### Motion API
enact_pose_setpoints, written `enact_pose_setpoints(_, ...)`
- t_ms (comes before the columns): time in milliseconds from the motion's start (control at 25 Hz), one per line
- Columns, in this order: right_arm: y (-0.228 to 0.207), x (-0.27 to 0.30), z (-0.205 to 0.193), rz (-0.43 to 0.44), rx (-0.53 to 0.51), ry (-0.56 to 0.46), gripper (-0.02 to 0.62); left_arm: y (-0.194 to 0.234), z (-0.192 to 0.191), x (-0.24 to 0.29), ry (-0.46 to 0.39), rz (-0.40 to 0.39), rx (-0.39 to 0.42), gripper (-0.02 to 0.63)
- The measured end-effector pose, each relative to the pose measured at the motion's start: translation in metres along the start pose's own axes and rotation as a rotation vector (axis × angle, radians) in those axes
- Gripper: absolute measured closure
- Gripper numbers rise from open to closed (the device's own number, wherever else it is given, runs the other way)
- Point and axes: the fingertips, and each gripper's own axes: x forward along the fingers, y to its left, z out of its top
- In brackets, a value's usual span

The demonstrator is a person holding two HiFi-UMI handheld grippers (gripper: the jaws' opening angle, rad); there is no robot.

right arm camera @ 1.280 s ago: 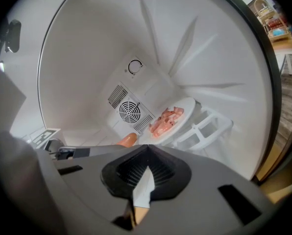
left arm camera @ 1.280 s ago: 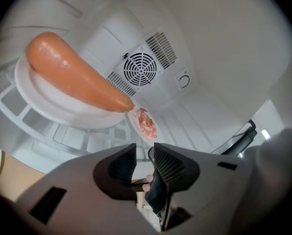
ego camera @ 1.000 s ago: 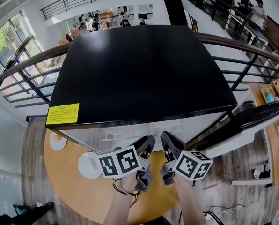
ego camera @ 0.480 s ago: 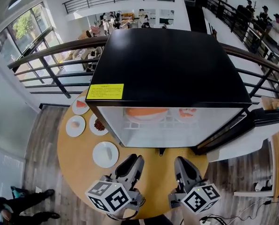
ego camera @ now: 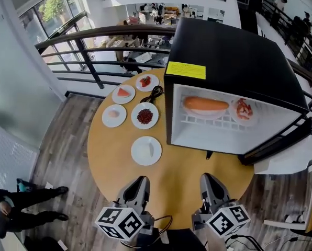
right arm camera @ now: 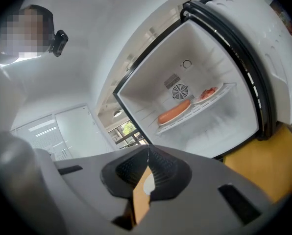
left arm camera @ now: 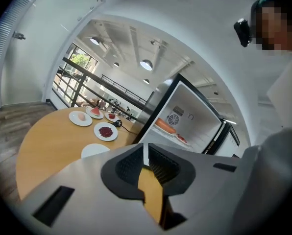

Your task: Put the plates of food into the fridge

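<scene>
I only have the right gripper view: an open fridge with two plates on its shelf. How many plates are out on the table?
Observer: Five: red-wedge plate, red-chunk plate, pale-lump plate, dark-bits plate, white plate.
Operator: Which one is nearest the grippers?
Observer: The white plate. It sits alone in front of the other four, near the left front corner of the fridge.
Operator: Anything loose among them?
Observer: A black cable lies on the table between the red-chunk plate and the dark-bits plate, close to the fridge's left side.
</scene>
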Motion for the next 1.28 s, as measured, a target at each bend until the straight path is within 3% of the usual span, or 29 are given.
enact_pose_setpoints(200, 0.037, 0.022, -0.024, 0.038, -0.019, 0.039, 0.584, 0.030, 0.015, -0.024, -0.030, 0.027, -0.021, 0.569)
enact_pose_setpoints(440, 0.073, 0.056, -0.043, 0.009, -0.034, 0.032, 0.584, 0.092, 0.050, -0.048, -0.054, 0.081, 0.051, 0.569)
enact_pose_setpoints(600, 0.087, 0.084, -0.068, -0.034, -0.009, 0.045, 0.584, 0.138, 0.066, -0.049, -0.021, 0.108, 0.092, 0.569)
enact_pose_setpoints(800, 0.089, 0.110, -0.106, -0.121, 0.037, 0.095, 0.584, 0.192, 0.061, -0.032, 0.113, 0.053, 0.032, 0.569)
enact_pose_setpoints(1000, 0.052, 0.117, -0.132, -0.213, 0.053, 0.175, 0.584, 0.230, 0.039, -0.002, 0.266, 0.010, -0.044, 0.569)
enact_pose_setpoints(1280, -0.010, 0.145, -0.165, -0.145, 0.245, 0.390, 0.583, 0.247, -0.022, 0.063, 0.527, -0.097, -0.179, 0.568)
